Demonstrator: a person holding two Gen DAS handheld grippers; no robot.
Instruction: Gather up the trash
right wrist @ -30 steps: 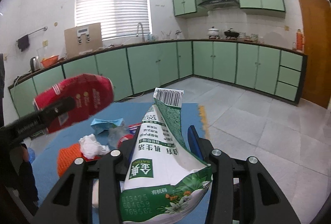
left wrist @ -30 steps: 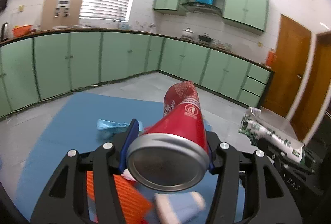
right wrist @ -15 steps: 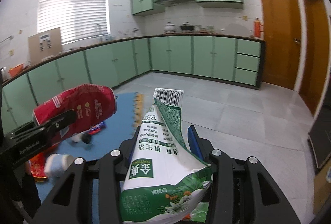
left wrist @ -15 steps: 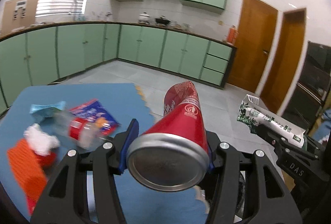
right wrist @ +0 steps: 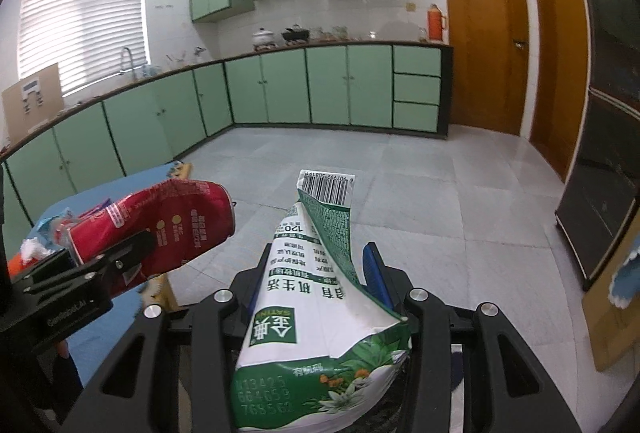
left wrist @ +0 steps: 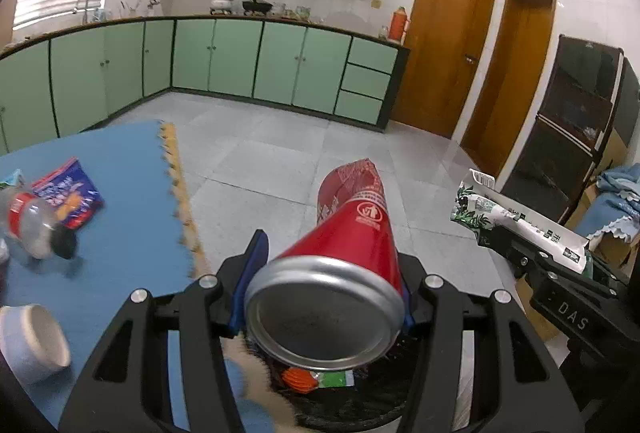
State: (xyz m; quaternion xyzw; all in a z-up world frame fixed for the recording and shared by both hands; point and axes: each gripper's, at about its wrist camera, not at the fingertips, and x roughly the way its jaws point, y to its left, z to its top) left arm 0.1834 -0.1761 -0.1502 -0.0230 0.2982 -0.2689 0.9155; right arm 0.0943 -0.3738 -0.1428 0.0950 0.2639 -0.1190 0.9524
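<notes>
Two pieces of trash are up off the mat (left wrist: 120,169), one in each gripper. Left gripper (left wrist: 324,273) has its fingers clamped on a crushed red can (left wrist: 340,257), silver base toward the camera, crumpled end pointing away over the grey floor. Right gripper (right wrist: 316,273) has its fingers closed on a flattened green and white carton (right wrist: 312,297), barcode end pointing away; it shows at the right edge of the left view, just beside the can.

Directly below the can sits a dark bin (left wrist: 352,405), only partly visible; inside it lie an orange scrap (left wrist: 298,379) and a green and white scrap (left wrist: 336,379).

Left of the can, on the mat, lie a clear bottle (left wrist: 34,229) with a red label, on its side, touching a blue snack packet (left wrist: 66,193). A white cup (left wrist: 32,345), tipped over with its mouth showing empty, lies nearer the camera on the mat.
</notes>
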